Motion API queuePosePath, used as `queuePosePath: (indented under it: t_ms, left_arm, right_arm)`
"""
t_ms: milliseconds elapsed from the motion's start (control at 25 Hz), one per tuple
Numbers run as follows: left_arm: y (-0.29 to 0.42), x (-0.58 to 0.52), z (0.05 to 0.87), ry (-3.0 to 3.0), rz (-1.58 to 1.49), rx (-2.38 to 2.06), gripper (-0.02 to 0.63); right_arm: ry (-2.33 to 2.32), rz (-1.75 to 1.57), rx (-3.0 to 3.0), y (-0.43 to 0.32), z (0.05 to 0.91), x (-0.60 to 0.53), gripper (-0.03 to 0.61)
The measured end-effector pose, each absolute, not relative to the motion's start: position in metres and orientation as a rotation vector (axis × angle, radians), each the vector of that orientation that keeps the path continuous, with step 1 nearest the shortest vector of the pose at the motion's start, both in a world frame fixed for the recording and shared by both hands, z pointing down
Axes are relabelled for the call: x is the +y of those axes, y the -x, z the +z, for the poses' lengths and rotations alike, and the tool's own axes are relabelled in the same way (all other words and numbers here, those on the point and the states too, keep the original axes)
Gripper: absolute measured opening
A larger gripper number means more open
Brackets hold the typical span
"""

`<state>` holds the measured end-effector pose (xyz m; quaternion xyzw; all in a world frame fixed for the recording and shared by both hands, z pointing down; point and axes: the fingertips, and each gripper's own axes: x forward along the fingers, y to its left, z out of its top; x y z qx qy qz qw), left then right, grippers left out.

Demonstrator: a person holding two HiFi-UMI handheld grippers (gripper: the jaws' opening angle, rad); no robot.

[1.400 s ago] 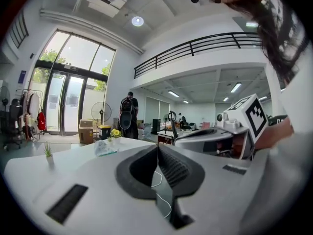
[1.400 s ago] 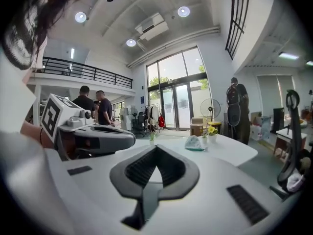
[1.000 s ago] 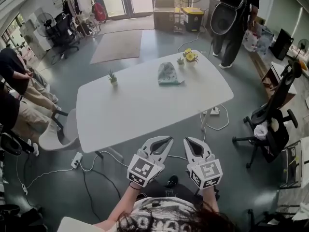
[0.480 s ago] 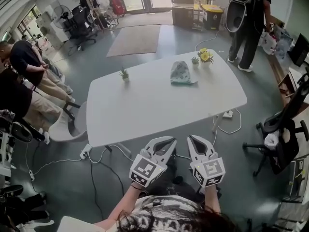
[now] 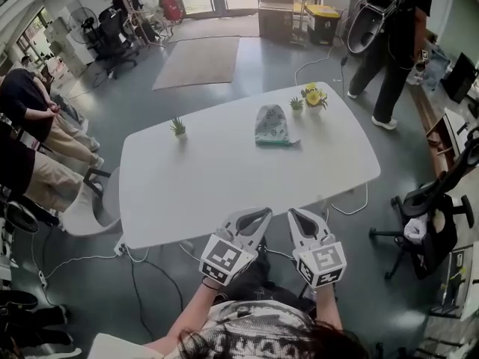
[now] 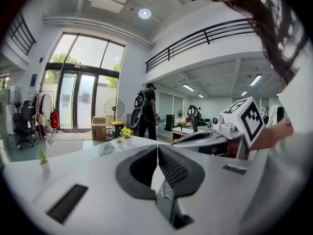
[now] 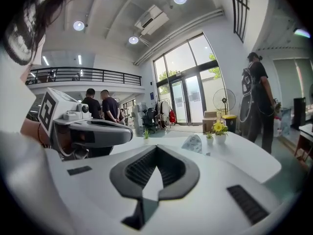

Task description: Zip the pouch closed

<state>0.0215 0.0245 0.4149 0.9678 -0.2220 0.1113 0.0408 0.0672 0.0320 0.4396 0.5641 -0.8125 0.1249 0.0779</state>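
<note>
Left gripper [image 6: 157, 149]: jaws together, tips meeting, nothing between them; right gripper [image 7: 156, 149]: the same, closed and empty; both are held side by side, just off the near edge of the table [image 5: 217, 178], pointing across it.

The step in hand looks like the reach, not yet the zipping; the pouch [image 5: 271, 124] lies at the far side of the table, well apart from both grippers. To do it well, I judge: bring both across together and low; part the jaws before arriving, not over the cloth; let one gripper pinch the pouch near the end of the zip to hold it taut, and let the other take the pull tab; then draw along the line of the zip, not upward, or the pouch will lift and bunch. Approach from the near side, since the flowers [image 5: 313, 96] stand just beside it on the right and could be knocked.

The pouch: pale grey-green with a faint pattern; rounded at its far end, wider and flatter towards the near one; lying down, not upright; it looks soft and likely to slide on the smooth top. Its zip is too small to make out from here; a small plant [image 5: 178, 126] stands apart to the left.
</note>
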Motion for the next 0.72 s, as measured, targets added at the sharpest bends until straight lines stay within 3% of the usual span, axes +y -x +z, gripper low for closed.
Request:
queuePosePath:
  t_ms: [720]
  left_arm:
    - [-0.053,-0.121,0.434,-2.922,0.312,-0.551,0.012]
  right_arm:
    - [-1.686,0.444,-2.307,-0.106,0.467,-0.115,-0.002]
